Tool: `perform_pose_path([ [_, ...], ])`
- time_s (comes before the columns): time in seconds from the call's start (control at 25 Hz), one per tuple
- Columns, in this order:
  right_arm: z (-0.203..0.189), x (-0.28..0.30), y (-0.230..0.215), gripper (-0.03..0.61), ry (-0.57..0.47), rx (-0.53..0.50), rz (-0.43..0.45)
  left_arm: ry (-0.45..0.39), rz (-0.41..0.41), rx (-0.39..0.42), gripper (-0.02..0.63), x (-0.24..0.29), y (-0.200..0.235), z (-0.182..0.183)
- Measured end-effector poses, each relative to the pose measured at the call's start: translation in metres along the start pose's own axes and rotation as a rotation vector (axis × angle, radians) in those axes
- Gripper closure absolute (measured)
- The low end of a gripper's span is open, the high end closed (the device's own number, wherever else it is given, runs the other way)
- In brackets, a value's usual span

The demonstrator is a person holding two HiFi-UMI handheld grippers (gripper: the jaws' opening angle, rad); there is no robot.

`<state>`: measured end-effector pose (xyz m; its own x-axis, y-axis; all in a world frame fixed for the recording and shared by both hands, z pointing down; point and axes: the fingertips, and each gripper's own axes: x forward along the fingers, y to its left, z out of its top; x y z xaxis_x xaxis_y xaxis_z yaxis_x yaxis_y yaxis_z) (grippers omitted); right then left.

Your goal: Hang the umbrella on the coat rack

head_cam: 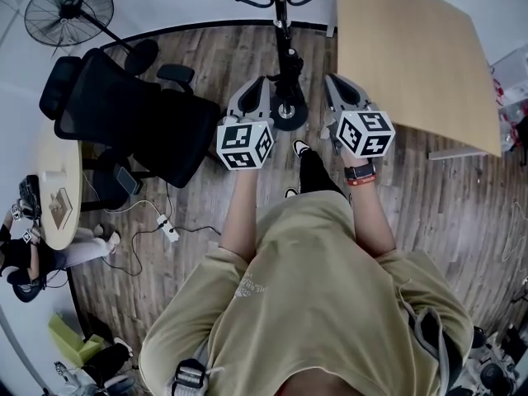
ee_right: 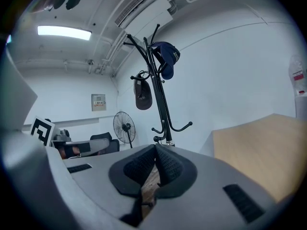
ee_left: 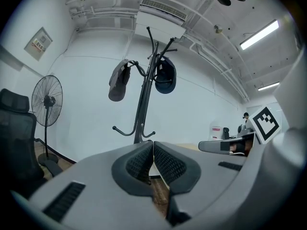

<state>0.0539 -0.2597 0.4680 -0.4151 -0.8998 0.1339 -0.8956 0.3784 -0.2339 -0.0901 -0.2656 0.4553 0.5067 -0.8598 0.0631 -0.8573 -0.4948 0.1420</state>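
Observation:
The black coat rack (head_cam: 280, 23) stands straight ahead, its round base (head_cam: 289, 112) on the wood floor between my two grippers. In the left gripper view a dark folded umbrella (ee_left: 118, 83) hangs from an upper hook of the rack (ee_left: 144, 95), beside a dark cap (ee_left: 165, 75). The right gripper view shows the same umbrella (ee_right: 142, 94) and cap (ee_right: 168, 56). My left gripper (head_cam: 261, 83) (ee_left: 153, 145) is shut and holds nothing. My right gripper (head_cam: 331, 81) (ee_right: 155, 148) is also shut and holds nothing. Both point at the rack, a short way from it.
A black office chair (head_cam: 132, 114) stands close on the left, with a standing fan (head_cam: 70, 11) behind it. A light wooden table (head_cam: 412, 56) is on the right of the rack. A power strip (head_cam: 167, 228) with cable lies on the floor; a round table (head_cam: 58, 188) is far left.

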Motion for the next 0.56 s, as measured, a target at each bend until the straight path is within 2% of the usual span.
perform_pose_path([
  [0.24,-0.004,-0.002,-0.002,0.563,0.011,-0.007,-0.003,0.006,0.000,0.022,0.589,0.005,-0.005,-0.005],
  [0.56,-0.003,0.012,-0.017,0.563,0.031,-0.012,-0.006,0.020,-0.010,0.010,0.589,0.030,-0.006,-0.010],
])
